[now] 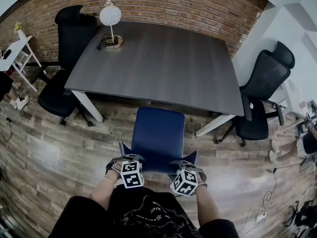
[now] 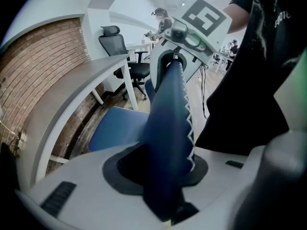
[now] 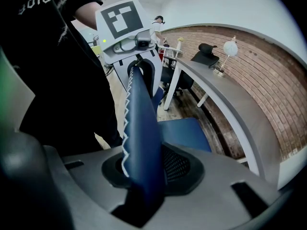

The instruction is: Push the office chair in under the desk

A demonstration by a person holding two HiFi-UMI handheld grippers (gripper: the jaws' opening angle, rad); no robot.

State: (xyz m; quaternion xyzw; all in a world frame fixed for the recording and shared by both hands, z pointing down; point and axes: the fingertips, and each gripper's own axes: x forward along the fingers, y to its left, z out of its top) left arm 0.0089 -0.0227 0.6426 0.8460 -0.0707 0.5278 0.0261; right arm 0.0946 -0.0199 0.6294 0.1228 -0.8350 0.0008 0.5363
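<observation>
A blue office chair (image 1: pixel 158 133) stands in front of the dark grey desk (image 1: pixel 163 63), its seat front near the desk's near edge. The top edge of its backrest (image 1: pixel 157 168) is just before my body. My left gripper (image 1: pixel 125 161) is shut on the left end of that edge, my right gripper (image 1: pixel 186 166) on the right end. In the left gripper view the blue backrest (image 2: pixel 168 123) runs between the jaws of the left gripper (image 2: pixel 163 178) toward the right gripper (image 2: pixel 192 30). The right gripper view shows the backrest (image 3: pixel 141 128) clamped in the right gripper (image 3: pixel 144 174).
A black office chair (image 1: pixel 69 43) stands at the desk's left end and another (image 1: pixel 262 88) at its right. A globe lamp (image 1: pixel 111 19) sits on the desk's far left corner. A white side table (image 1: pixel 17 48) is at far left. Cables (image 1: pixel 260 216) lie on the wooden floor.
</observation>
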